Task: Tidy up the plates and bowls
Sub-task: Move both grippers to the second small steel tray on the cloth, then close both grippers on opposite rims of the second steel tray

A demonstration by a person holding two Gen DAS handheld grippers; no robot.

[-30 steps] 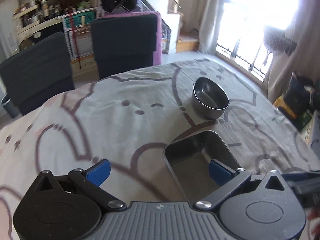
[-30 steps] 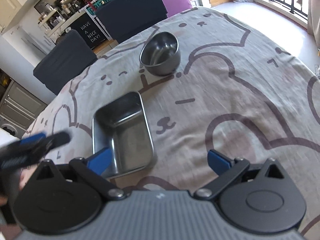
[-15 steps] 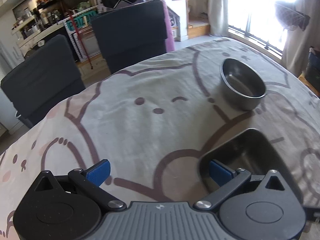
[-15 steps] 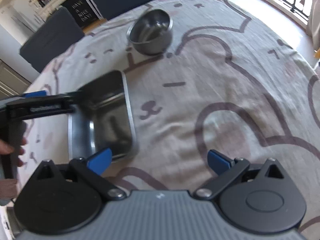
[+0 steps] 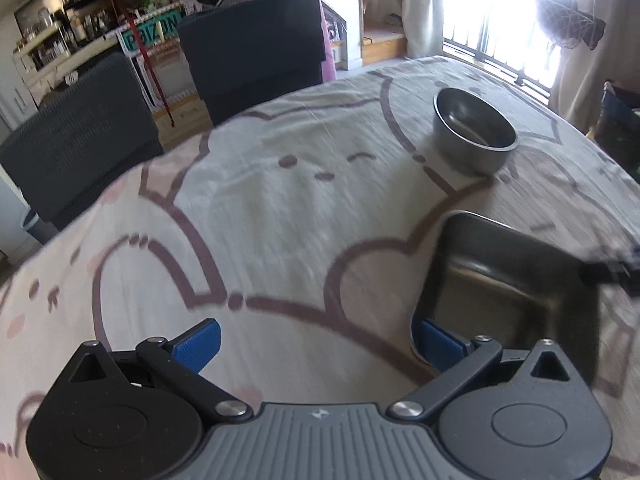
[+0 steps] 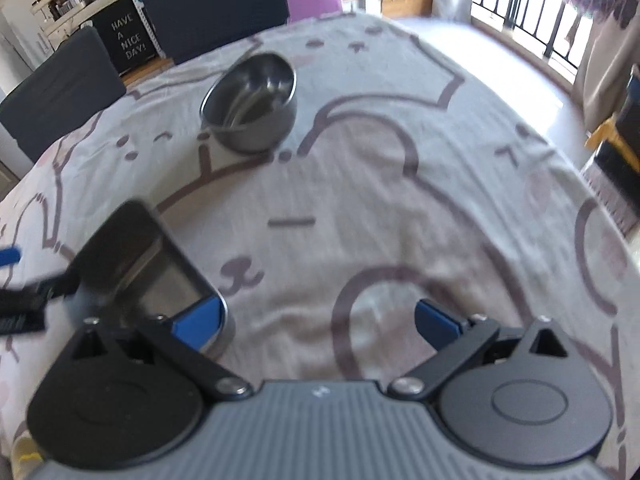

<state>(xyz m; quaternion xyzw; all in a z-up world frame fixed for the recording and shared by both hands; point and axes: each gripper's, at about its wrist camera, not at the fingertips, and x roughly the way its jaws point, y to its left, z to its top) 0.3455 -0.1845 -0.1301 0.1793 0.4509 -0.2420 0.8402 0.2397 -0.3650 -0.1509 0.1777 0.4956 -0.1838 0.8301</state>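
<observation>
A rectangular steel tray point(image 5: 508, 284) lies on the tablecloth, low right in the left wrist view and low left in the right wrist view point(image 6: 148, 264). A round steel bowl point(image 5: 474, 132) stands farther back; it also shows in the right wrist view point(image 6: 252, 110). My left gripper point(image 5: 316, 340) is open, its right fingertip at the tray's near left rim. My right gripper point(image 6: 318, 320) is open and empty, its left fingertip over the tray's near right corner. Each gripper shows at the other view's edge.
The table wears a beige cloth with brown cartoon outlines point(image 5: 280, 208). Two dark chairs point(image 5: 248, 44) stand at the far edge. Shelves with clutter point(image 6: 80, 0) are behind them. A bright window with railing point(image 6: 520, 0) is to the right.
Both grippers have swung and moved in toward the tray, which now lies between them. The bowl has not moved. Both grippers stay open.
</observation>
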